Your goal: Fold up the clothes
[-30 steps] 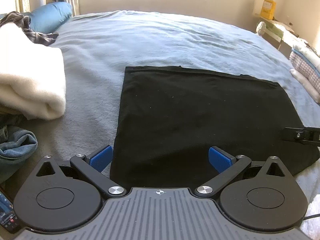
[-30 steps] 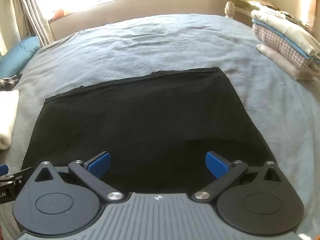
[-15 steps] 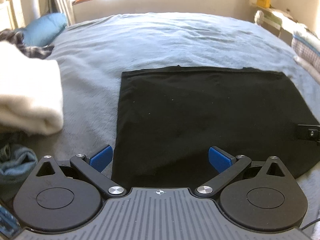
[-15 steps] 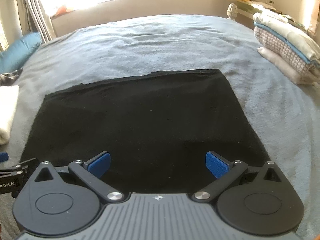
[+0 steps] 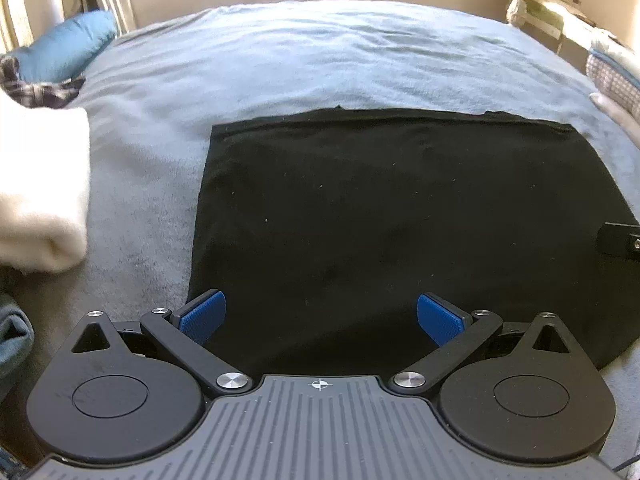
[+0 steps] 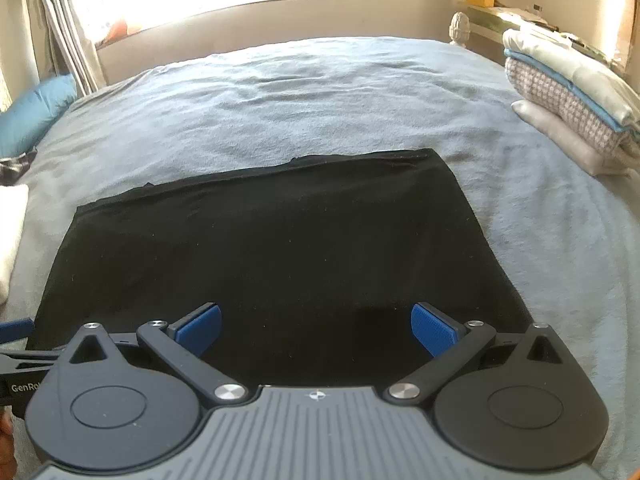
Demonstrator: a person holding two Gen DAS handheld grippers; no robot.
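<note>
Left gripper [image 5: 319, 316]: fingers spread wide, nothing between the blue pads. Right gripper [image 6: 316, 326]: same, wide apart, empty. Both hang over the near edge of the bed [image 6: 320, 92], side by side, pointing toward its far edge.

Black garment [image 5: 400, 220]: lies flat and smooth on the bed, a plain rectangle, directly ahead of and under both tools. Its near hem is hidden beneath the gripper bodies. Long axis runs left to right, across the line of the fingers. Left gripper sits nearer the garment's left side edge, right gripper nearer its right side edge; the near corners fall about evenly to each.

Stage, as a judgement: a flat rectangle fits either a garment laid out for a fold or one already folded down and smoothed. The pictures do not settle which.

Room: bare blanket beyond the garment's far hem, wide and free toward the far edge. Left side is tighter: a white folded blanket [image 5: 40, 192] sits near the left edge, apart from the garment. A stack of folded clothes [image 6: 572, 104] lies at the bed's right edge, well apart.
</note>
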